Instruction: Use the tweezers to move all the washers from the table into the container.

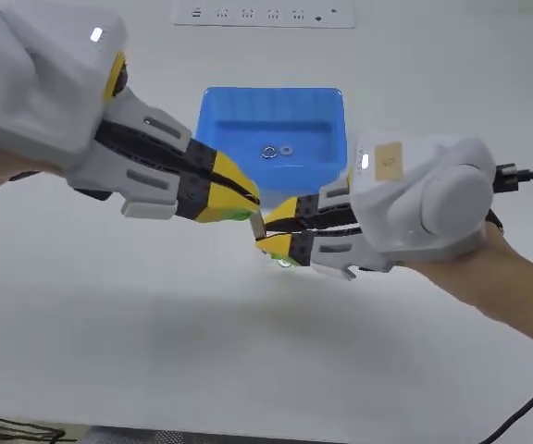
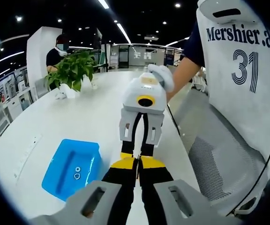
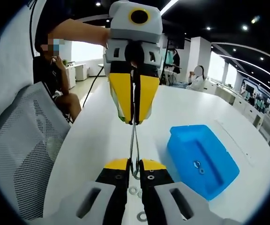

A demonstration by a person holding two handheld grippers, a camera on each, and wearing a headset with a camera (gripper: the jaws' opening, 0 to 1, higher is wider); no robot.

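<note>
Our left gripper (image 1: 243, 199), nearest us, and the right gripper (image 1: 265, 231) meet tip to tip just beside the container (image 1: 216, 116), each clamped on one end of the tweezers (image 3: 134, 136). Two washers (image 3: 198, 165) lie inside the container; loose washers (image 3: 134, 190) lie on the table (image 1: 248, 351) near it, under our right jaws.

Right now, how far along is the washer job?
Done: two washers lie in the blue container. In hand: the tweezers are pinched at one end by the left gripper and at the other by the right gripper, with no washer visible in them. Left: at least two loose washers on the table under the right gripper's fingers.
</note>
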